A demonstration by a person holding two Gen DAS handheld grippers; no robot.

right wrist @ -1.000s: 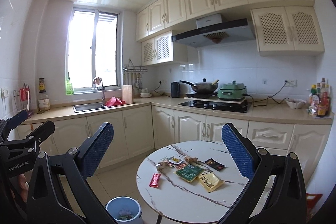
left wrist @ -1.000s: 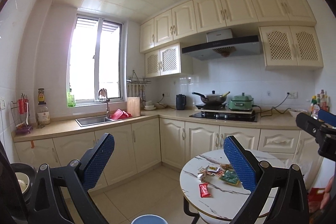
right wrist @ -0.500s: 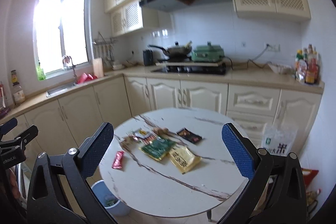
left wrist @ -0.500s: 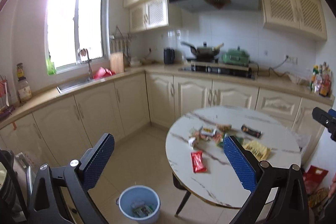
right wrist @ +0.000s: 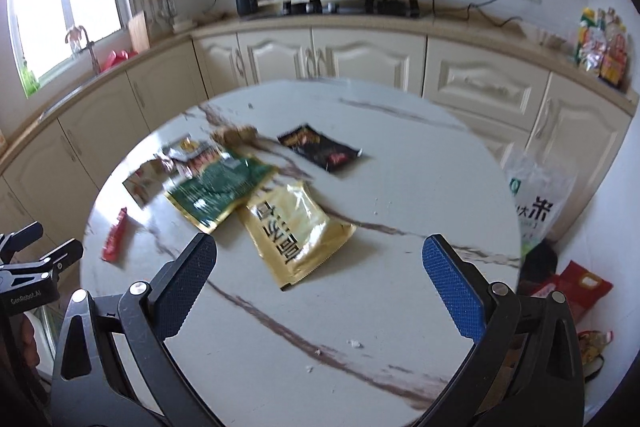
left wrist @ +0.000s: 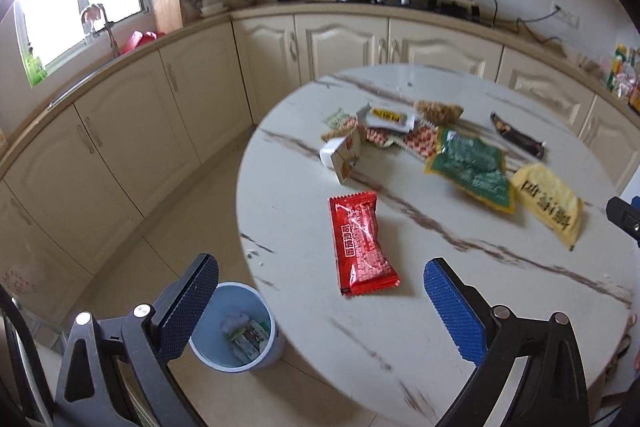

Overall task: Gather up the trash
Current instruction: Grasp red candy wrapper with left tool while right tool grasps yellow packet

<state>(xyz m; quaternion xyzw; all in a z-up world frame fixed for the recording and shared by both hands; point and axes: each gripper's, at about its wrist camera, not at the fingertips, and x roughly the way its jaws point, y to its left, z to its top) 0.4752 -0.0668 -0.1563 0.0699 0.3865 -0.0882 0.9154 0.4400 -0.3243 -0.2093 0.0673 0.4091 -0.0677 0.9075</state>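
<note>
White marble with brown veins forms the round bench (left wrist: 400, 327), and snack wrappers lie scattered across it. Nearest the left tool (left wrist: 320, 287) is a red snack packet (left wrist: 362, 243), lying flat near the bench's near-left edge, apart from the other litter. The left tool's two blue-padded fingers (left wrist: 454, 311) stand wide apart, holding nothing, with one finger over the floor and the other over the bench.

Farther back, a green packet (left wrist: 470, 167) partly overlaps a yellow packet (left wrist: 550, 205) at its right. A dark brown wrapper (left wrist: 518, 137) lies just behind them. To the left of the green packet sits a cluster of smaller pieces: a small white carton (left wrist: 342, 155) tipped on its side, a white and yellow wrapper (left wrist: 388, 115), and red-and-white checked wrappers (left wrist: 416, 141).

On the floor beside the bench, below its left edge, stands a light blue trash bin (left wrist: 236, 331) with a few wrappers already inside.

From the right wrist view, the right tool (right wrist: 320, 285) is likewise spread open and empty, hovering above the bench with the yellow packet (right wrist: 294, 231) just ahead between its fingers (right wrist: 452, 287). The green packet (right wrist: 218, 187) lies to the left of it, the dark wrapper (right wrist: 320, 147) behind.

Cream kitchen cabinets (left wrist: 344, 43) curve around behind the bench.
</note>
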